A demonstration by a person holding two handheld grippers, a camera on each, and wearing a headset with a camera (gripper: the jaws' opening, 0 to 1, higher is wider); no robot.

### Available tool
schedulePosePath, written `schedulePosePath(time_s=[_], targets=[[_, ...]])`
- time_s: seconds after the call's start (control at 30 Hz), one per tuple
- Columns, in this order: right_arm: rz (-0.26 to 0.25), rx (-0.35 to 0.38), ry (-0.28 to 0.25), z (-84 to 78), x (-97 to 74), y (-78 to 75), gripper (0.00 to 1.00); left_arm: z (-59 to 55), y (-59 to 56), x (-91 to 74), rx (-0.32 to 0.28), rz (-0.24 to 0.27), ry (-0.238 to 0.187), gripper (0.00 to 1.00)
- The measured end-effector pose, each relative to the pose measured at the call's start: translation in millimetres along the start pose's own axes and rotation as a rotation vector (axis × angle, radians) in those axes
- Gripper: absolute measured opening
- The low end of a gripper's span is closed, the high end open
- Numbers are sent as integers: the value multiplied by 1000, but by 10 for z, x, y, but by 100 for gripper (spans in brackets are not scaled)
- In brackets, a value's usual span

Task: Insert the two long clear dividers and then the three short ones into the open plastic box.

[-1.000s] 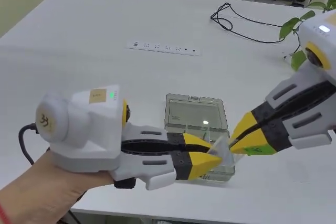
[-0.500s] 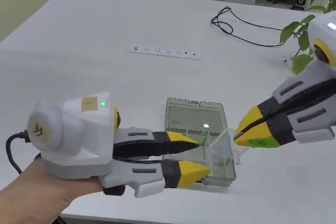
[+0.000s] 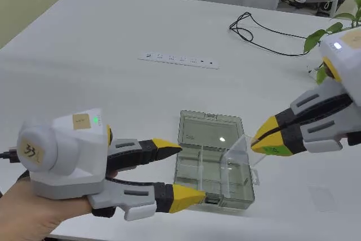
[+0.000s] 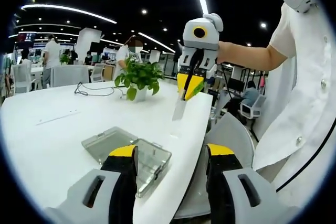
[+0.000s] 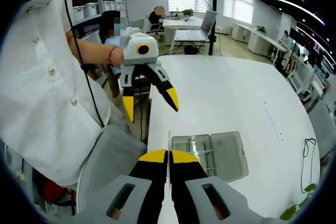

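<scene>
Jaws of your right gripper (image 3: pixel 255 141) pinch the divider (image 3: pixel 242 153) at centre right; lower it upright, squarely into the box (image 3: pixel 223 202), with your left gripper (image 3: pixel 190 172) spread wide.

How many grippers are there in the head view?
2. The left gripper is at the lower left, open beside the box; the right gripper is at the right, holding a clear divider.

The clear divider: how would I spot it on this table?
On the white table, find the open plastic box near the front edge. Over its right side the right gripper pinches the clear divider: a thin see-through sheet, held tilted rather than seated.
</scene>
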State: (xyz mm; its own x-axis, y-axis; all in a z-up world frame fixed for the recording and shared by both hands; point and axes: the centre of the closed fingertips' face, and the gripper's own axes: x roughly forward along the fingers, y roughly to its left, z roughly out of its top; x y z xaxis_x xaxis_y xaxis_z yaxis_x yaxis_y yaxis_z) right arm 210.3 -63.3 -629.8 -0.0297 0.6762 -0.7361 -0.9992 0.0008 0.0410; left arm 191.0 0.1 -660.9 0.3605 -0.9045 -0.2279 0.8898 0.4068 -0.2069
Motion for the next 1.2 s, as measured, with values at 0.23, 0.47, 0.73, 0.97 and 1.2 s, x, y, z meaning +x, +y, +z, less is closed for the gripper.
schedulePosePath(time_s=[0.23, 0.47, 0.73, 0.97, 1.2], targets=[[-20, 28, 23, -172, 128, -242, 2, -78, 98, -15, 8, 13, 20, 61], [-35, 39, 32, -305, 278, -443, 2, -178, 169, 7, 12, 19, 50, 69], [-39, 55, 35, -473, 495, -582, 2, -222, 216, 32, -3, 16, 57, 80], [-46, 75, 30, -585, 663, -635, 2, -207, 264, 58, 3, 29, 41, 93], [-33, 77, 27, -665, 816, -612, 2, -228, 299, 58, -7, 32, 45, 98]])
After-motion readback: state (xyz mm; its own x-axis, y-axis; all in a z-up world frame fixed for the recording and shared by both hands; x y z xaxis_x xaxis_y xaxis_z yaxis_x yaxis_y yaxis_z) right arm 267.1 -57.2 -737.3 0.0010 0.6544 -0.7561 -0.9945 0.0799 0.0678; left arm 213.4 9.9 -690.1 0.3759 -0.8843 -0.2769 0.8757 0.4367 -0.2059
